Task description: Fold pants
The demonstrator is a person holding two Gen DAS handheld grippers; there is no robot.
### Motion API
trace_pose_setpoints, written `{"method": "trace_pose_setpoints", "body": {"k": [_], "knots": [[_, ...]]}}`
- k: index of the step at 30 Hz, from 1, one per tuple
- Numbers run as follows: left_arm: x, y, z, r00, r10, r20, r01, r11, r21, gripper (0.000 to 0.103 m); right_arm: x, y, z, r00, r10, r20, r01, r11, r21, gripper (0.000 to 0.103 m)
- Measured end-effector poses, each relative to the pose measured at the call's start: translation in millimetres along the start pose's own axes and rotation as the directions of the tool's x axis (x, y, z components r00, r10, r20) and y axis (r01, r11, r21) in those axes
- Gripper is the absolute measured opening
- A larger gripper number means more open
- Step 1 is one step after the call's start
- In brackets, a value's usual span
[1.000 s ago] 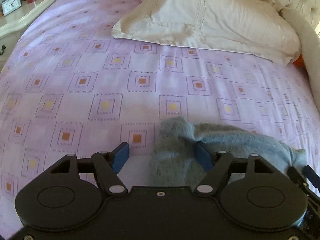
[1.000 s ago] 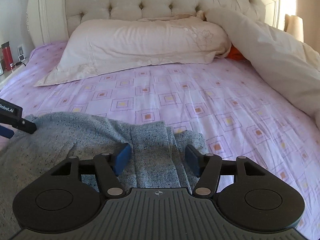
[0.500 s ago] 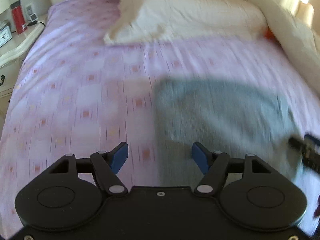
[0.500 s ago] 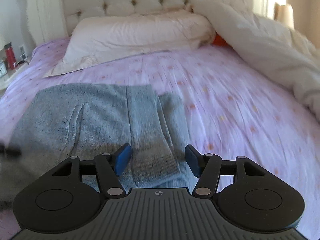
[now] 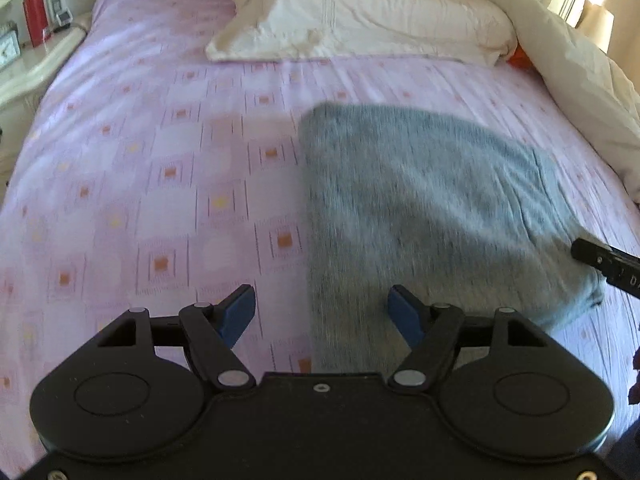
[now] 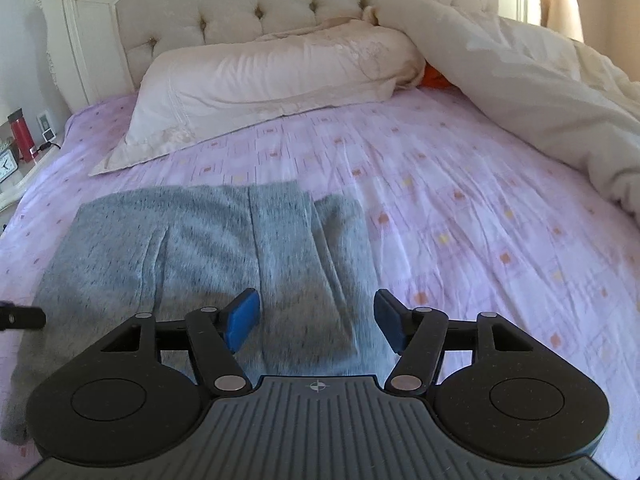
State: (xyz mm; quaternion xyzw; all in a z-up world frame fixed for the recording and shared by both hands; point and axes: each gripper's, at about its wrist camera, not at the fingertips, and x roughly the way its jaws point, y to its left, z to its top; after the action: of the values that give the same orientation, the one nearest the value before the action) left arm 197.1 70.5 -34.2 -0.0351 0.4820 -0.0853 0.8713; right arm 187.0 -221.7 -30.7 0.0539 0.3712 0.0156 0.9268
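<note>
Your grey pants (image 6: 208,248) are lying folded flat on the bed's lilac sheet (image 6: 460,208), roughly mid-bed, well short of the cream pillow (image 6: 272,80) up by the tufted headboard (image 6: 260,4).

Right claw (image 6: 316,320): spread wide, nothing pinched. Its jaws have just been opening further, and the blue pads (image 6: 240,318) aren't pressing on any cloth. The near right part of the pants sits under and between them in the right wrist view, with the folded band running away from you just ahead of the gap. Most of the garment spreads off to the left of that claw, and its right edge ends about level with the right pad.

Left claw (image 5: 322,312): also spread, not gripping anything. Its jaws have just been opening a bit as well. From the left wrist view the pants' left edge (image 5: 308,208) runs straight up through the gap, so the right pad is over grey fabric and the left pad is over bare sheet. Everything else of the pants lies to the right of that claw. This view is a bit smeared, so I can't tell whether the pads brush the fabric.

You can see a black tip of the other claw poking in at the edge of each view, over the pants' outer side. The rumpled duvet (image 6: 540,92) is piled on the right, apart from the pants. A nightstand (image 5: 24,68) with a red bottle (image 5: 34,12) sits off left.
</note>
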Motion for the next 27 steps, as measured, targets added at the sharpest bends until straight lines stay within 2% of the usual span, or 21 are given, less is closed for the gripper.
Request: {"method": "trace_pose_setpoints", "body": {"k": [4,7,11,13,15,18,23,27], "knots": [[2.1,-5.4,18.1,1.000,-0.009,0.025,0.008,1.000,0.030,0.074,11.9,-3.0,11.0,1.000,0.009,-0.006,-0.009,0.999,0.032,0.067],[11.3,-10.4,30.4,1.000,-0.009,0.018,0.009,0.999,0.049,0.074,27.0,-8.0,13.4,0.998,0.037,-0.051,-0.033,0.997,0.066,0.069],[31.7,-14.0,36.8,0.999,-0.016,-0.042,0.018,0.999,0.052,0.075,46.2,-22.4,9.0,0.991,0.093,-0.098,-0.075,0.982,0.171,0.084],[43.5,-12.4,37.4,0.997,-0.018,-0.072,0.020,0.999,0.030,0.079,47.4,-28.3,5.9,0.990,0.118,-0.083,-0.098,0.973,0.210,0.087],[51.8,-7.5,36.5,0.995,-0.032,-0.090,0.031,0.999,-0.018,0.094,46.6,-26.0,3.1,0.990,0.118,-0.075,-0.103,0.978,0.180,0.088],[59.5,-2.9,35.4,0.994,-0.064,-0.091,0.057,0.996,-0.071,0.100,44.4,-25.6,-3.7,0.991,0.124,-0.047,-0.113,0.977,0.179,0.089],[65.7,-15.9,35.5,0.996,-0.024,-0.084,0.022,1.000,-0.022,0.103,42.2,-28.1,-11.4,0.993,0.117,0.000,-0.115,0.978,0.172,0.089],[66.2,-16.0,37.2,0.995,-0.021,-0.095,0.019,0.999,-0.025,0.103,44.4,-27.4,-7.6,0.992,0.123,-0.004,-0.120,0.980,0.159,0.088]]}}
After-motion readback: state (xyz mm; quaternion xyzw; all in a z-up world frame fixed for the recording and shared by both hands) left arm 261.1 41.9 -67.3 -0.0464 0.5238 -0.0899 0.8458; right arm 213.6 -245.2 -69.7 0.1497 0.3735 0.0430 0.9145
